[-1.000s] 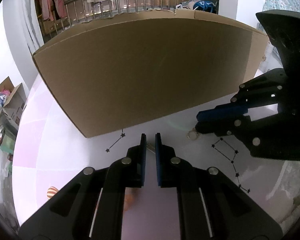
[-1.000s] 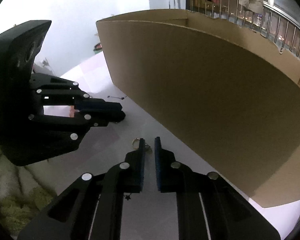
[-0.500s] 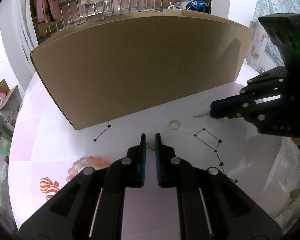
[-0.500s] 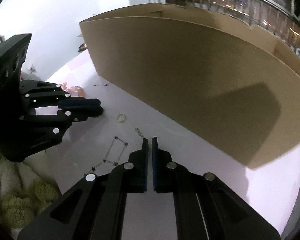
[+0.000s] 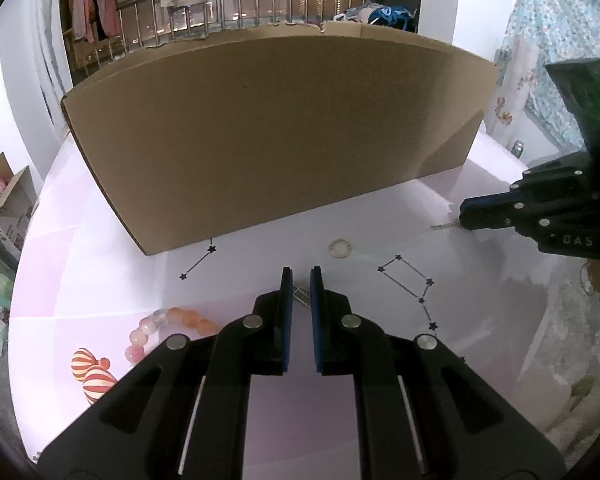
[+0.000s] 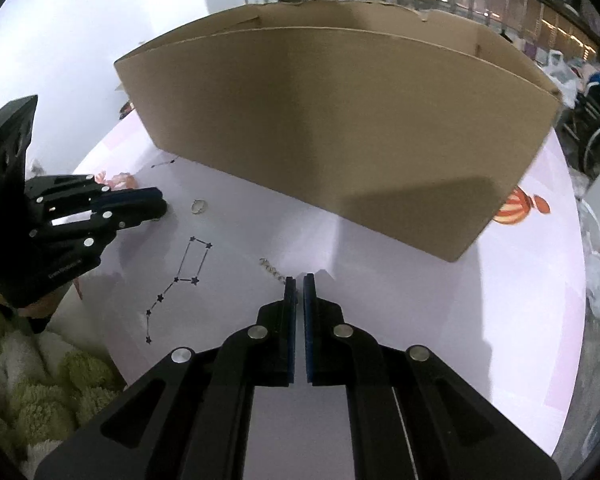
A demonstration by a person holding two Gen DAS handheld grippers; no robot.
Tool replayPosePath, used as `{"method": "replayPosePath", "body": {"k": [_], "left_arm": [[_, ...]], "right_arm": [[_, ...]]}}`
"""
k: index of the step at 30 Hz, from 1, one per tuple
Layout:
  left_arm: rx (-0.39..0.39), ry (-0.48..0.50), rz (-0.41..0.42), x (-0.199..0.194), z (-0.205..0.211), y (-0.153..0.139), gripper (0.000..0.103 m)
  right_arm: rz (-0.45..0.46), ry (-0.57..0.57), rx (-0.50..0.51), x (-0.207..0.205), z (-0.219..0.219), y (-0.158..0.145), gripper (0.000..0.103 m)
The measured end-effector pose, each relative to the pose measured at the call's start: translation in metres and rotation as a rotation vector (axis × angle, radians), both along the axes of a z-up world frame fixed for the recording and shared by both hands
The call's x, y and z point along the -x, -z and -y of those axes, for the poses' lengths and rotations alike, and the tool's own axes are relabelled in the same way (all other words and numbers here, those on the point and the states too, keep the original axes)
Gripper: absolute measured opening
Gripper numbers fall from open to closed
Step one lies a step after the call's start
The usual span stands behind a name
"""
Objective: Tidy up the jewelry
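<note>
Right gripper (image 6: 299, 280) pulled chain (image 6: 272, 269) away frm ring (image 6: 198, 206).

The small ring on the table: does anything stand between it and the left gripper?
Nothing visible does. The ring lies alone on bare table, just ahead and slightly right of the left gripper. The cardboard box stands beyond it, not between. The gripper already pinches a small metal piece.
</note>
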State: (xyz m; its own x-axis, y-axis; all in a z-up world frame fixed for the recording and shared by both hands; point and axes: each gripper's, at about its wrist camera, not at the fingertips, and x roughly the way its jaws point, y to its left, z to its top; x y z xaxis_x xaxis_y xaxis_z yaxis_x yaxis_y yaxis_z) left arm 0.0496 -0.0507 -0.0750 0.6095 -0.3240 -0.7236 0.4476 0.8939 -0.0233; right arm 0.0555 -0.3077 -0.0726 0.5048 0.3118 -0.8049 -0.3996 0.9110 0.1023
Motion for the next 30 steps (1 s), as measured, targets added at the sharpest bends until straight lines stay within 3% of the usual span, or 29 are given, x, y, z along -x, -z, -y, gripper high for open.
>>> {"method": "replayPosePath", "body": {"k": [2,6,17,30], "left_arm": [[0.004,0.009,0.006,0.002,0.000,-0.002,0.010],[0.006,0.028,0.037,0.011,-0.002,-0.008,0.023],[-0.003,0.044,0.018,0.014,-0.002,-0.005,0.024],[-0.004,0.024,0.004,0.012,-0.002,-0.001,0.024]], "right_arm": [[0.024,-0.002,-0.038,0.003,0.002,-0.007,0.004],[0.052,0.000,-0.080,0.009,0.006,-0.019,0.004],[-0.005,0.098,-0.070,0.006,0.009,-0.001,0.004],[-0.002,0.037,-0.075,-0.018,-0.023,0.013,0.004]]}}
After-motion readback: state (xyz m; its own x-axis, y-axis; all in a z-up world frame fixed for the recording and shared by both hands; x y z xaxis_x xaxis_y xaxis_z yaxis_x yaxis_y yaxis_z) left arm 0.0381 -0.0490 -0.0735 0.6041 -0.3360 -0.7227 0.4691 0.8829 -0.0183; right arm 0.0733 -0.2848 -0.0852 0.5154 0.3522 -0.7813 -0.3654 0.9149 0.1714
